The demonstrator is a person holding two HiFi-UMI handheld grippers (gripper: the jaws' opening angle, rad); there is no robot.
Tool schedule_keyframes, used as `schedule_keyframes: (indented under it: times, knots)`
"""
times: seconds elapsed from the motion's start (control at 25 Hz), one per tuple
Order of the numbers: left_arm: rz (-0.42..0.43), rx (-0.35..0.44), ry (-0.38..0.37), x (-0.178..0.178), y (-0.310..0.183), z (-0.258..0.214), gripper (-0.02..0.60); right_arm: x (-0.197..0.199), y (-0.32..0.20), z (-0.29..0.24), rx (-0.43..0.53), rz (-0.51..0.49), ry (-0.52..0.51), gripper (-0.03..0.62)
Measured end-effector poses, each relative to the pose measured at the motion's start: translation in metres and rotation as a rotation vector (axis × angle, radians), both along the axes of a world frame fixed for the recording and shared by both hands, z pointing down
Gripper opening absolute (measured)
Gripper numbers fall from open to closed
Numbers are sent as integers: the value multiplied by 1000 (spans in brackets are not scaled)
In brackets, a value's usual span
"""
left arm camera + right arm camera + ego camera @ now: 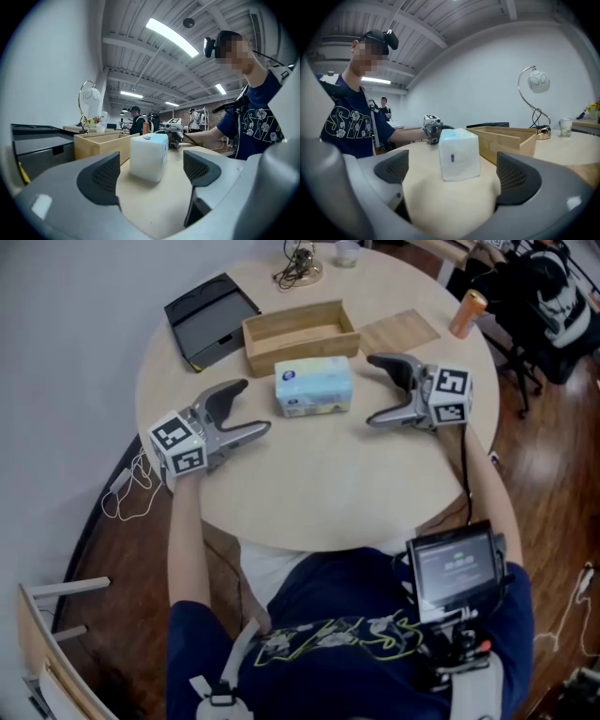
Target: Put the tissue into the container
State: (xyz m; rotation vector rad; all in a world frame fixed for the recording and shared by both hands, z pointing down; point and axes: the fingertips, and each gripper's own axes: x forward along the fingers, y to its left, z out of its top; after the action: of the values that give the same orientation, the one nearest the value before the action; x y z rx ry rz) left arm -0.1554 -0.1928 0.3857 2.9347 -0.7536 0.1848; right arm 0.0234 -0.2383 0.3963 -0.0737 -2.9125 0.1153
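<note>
The round pale wooden surface carries everything here. Toward its far side lies the open wooden container, a long shallow box with nothing visible inside, and touching its left end sits a dark grey tray, set at an angle. A flat wooden board lies just beside the container's right end. The tissue pack, pale blue and white, rests on the surface just in front of the container's near wall, outside it. The left claw lies on the surface to the pack's left, its jaws spread wide and pointing at the pack, not touching it. The right claw faces it from the right, jaws likewise spread wide and clear of the pack. An orange can stands near the right edge.
</note>
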Motion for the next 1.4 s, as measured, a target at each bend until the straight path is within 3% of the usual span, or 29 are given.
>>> schedule_keyframes:
  times: [0.36,0.52,0.76,1.08,1.4]
  knots:
    - [60,-2,1,51,-44,7,422,-68,-10,20,-18,-75,104,571]
    - [45,-2,-6,71,-40,2,418,-84,-2,18,-28,-71,143,495]
    - [-58,4,-4,69,-44,3,344,-88,-3,14,-8,-64,108,408]
    - [-91,36,30,64,-24,-9,336,-94,16,6,-12,-100,87,394]
    - [-130,177,24,49,-39,-97,334,-108,-3,-82,93,-150,14,394]
